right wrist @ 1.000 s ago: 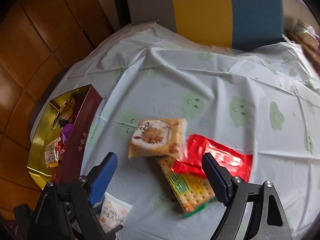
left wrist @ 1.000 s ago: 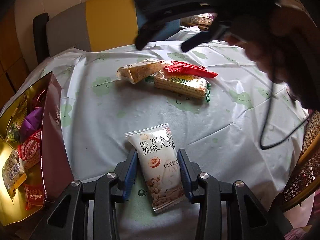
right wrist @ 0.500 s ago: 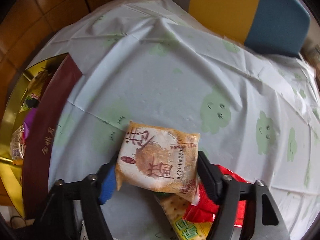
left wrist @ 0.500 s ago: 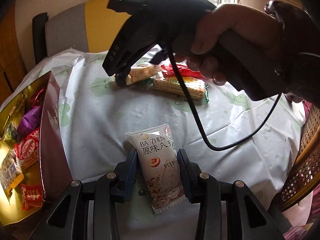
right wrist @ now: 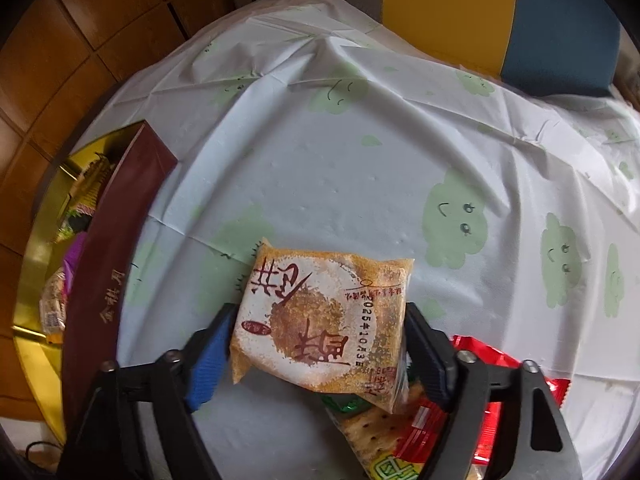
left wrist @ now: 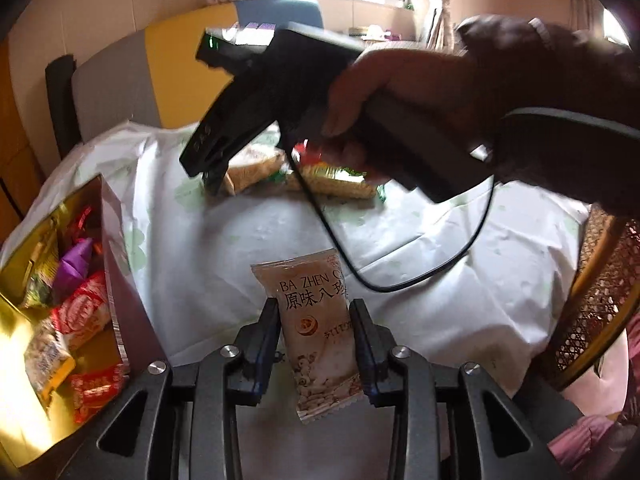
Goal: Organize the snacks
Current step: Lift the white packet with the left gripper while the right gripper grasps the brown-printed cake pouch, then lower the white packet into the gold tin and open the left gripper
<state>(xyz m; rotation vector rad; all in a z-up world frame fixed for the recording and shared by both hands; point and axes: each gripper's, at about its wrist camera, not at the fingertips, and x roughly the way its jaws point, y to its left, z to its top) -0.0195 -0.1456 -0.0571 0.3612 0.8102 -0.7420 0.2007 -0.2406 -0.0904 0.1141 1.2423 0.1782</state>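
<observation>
My left gripper (left wrist: 316, 308) is shut on a white snack packet (left wrist: 320, 368) printed "BA ZHEN", held just above the tablecloth. My right gripper (right wrist: 320, 316) points down over a tan square snack packet (right wrist: 320, 300). That packet lies between its blue pads, and the jaws are opening. The packet's near end rests on a cracker packet (right wrist: 380, 432) and a red packet (right wrist: 480, 360). In the left wrist view a hand holds the right gripper (left wrist: 212, 176) over that same pile (left wrist: 336, 184). A maroon box (left wrist: 116, 248) with a gold inside holds several snacks at the left.
The maroon box (right wrist: 116, 248) stands near the round table's left edge. A grey, yellow and blue chair (left wrist: 120, 88) is behind the table, and a rattan chair (left wrist: 600, 300) at the right. The right gripper's black cable (left wrist: 400, 280) hangs over the cloth.
My left jaws closed tighter on the white packet and lifted it slightly. My right gripper came down around the tan packet, squeezed it, then widened again.
</observation>
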